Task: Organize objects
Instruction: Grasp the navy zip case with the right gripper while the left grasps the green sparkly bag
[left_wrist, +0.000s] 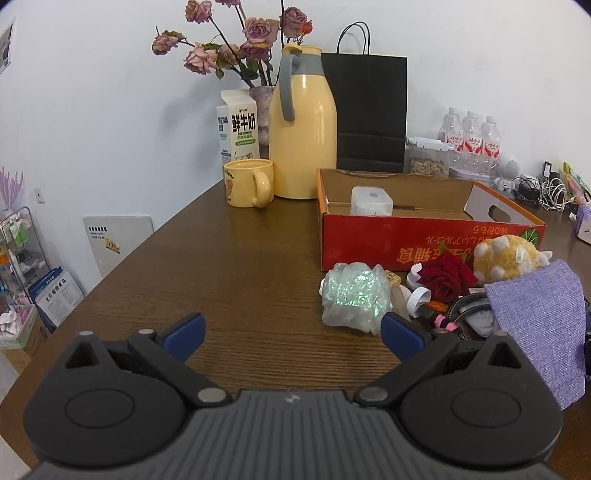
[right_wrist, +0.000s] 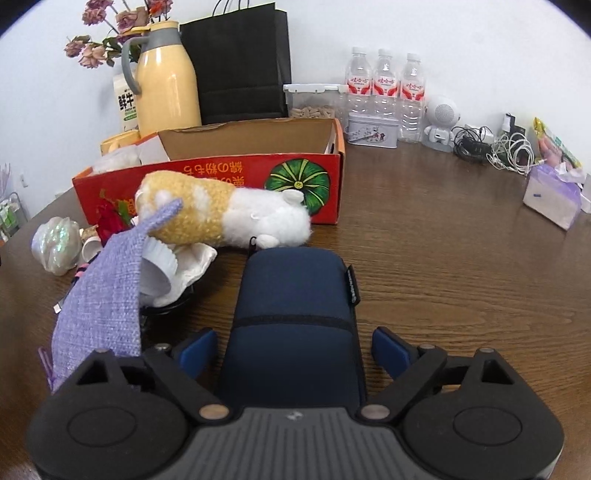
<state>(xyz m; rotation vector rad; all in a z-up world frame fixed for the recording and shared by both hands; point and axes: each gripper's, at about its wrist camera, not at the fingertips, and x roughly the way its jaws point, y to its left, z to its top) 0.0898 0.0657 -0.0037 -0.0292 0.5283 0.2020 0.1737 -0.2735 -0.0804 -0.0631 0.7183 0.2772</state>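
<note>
A red cardboard box (left_wrist: 424, 242) (right_wrist: 221, 173) stands open on the brown table, with a white case (left_wrist: 371, 201) inside. In front of it lies a pile: an iridescent wrapped bundle (left_wrist: 352, 295) (right_wrist: 55, 245), a red rose (left_wrist: 445, 277), a yellow-and-white plush toy (left_wrist: 509, 256) (right_wrist: 221, 212), a purple knitted cloth (left_wrist: 543, 325) (right_wrist: 107, 291) and white caps. My left gripper (left_wrist: 291, 334) is open and empty over bare table, left of the bundle. My right gripper (right_wrist: 293, 347) is open, its jaws either side of a navy pouch (right_wrist: 295, 314) lying on the table.
At the back stand a yellow thermos (left_wrist: 301, 129), yellow mug (left_wrist: 249, 182), milk carton (left_wrist: 236, 125), flower vase, black paper bag (left_wrist: 369, 110), snack container and three water bottles (right_wrist: 384, 85). A tin, a white speaker, cables (right_wrist: 498, 147) and a tissue pack (right_wrist: 554, 199) lie at right.
</note>
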